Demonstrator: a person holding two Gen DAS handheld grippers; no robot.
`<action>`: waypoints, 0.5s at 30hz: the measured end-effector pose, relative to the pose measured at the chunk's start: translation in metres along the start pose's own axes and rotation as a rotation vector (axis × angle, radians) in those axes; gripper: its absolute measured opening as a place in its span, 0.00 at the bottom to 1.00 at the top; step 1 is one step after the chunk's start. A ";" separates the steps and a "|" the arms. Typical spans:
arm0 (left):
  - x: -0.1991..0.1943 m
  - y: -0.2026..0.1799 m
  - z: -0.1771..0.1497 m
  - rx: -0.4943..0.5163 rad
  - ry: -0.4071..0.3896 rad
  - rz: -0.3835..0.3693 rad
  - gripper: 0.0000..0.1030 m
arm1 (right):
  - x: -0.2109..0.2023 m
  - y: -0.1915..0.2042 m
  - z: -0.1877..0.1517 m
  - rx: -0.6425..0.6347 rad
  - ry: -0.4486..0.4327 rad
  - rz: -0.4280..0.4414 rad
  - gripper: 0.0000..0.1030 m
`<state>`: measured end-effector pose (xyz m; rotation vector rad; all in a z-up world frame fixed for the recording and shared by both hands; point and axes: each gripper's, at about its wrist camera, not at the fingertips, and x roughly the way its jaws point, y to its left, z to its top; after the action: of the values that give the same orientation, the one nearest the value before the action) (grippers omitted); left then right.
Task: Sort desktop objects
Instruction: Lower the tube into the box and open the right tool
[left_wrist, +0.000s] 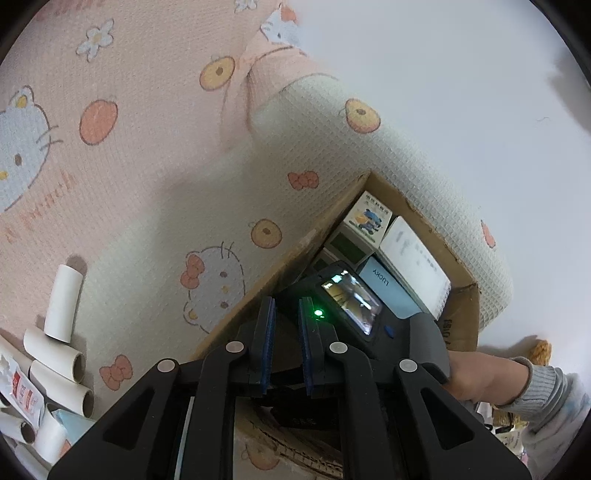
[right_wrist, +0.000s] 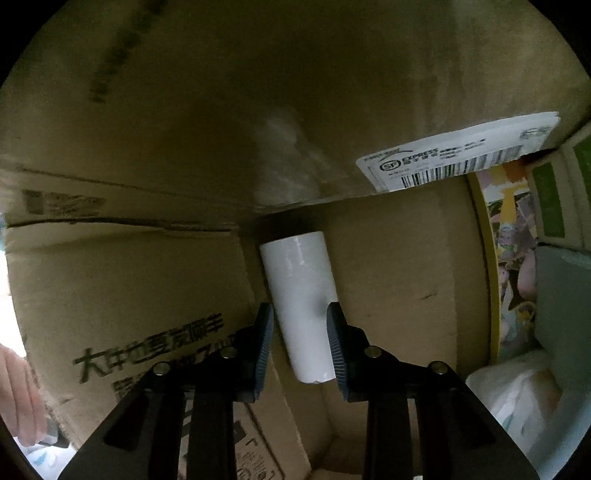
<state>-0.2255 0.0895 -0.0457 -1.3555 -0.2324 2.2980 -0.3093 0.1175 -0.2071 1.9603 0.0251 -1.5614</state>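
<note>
My left tongs (left_wrist: 286, 325) are hanging nearly closed with nothing between them, above the near edge of the cardboard box (left_wrist: 436, 221) that is sitting on the patterned blanket (left_wrist: 147, 184). My right tongs (right_wrist: 300, 332) are reaching down inside the box and gripping a white paper tube (right_wrist: 301, 295), its wall denting under the right pad. Farther left, more white tubes (left_wrist: 62, 354) are lying heaped at the blanket's left edge.

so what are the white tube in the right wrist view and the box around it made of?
White cylindrical tube: looks like a thin paperboard core with a smooth, slightly glossy white skin; it is dented beside the pad and chipped at the near rim. Brown shipping box: matte corrugated cardboard, with creased flaps, printed lettering and a stuck-on white express label.
</note>
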 end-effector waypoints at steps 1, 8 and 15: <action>-0.004 -0.001 0.000 0.008 -0.011 0.013 0.16 | -0.004 0.003 -0.001 -0.009 -0.011 -0.009 0.27; -0.027 -0.015 -0.004 0.050 -0.108 0.096 0.53 | -0.050 0.016 -0.016 -0.009 -0.138 -0.123 0.27; -0.042 -0.033 -0.020 0.086 -0.158 0.133 0.62 | -0.094 0.043 -0.040 -0.037 -0.310 -0.200 0.30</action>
<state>-0.1809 0.0971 -0.0104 -1.1810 -0.0951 2.4979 -0.2855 0.1350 -0.1004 1.7107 0.1244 -1.9658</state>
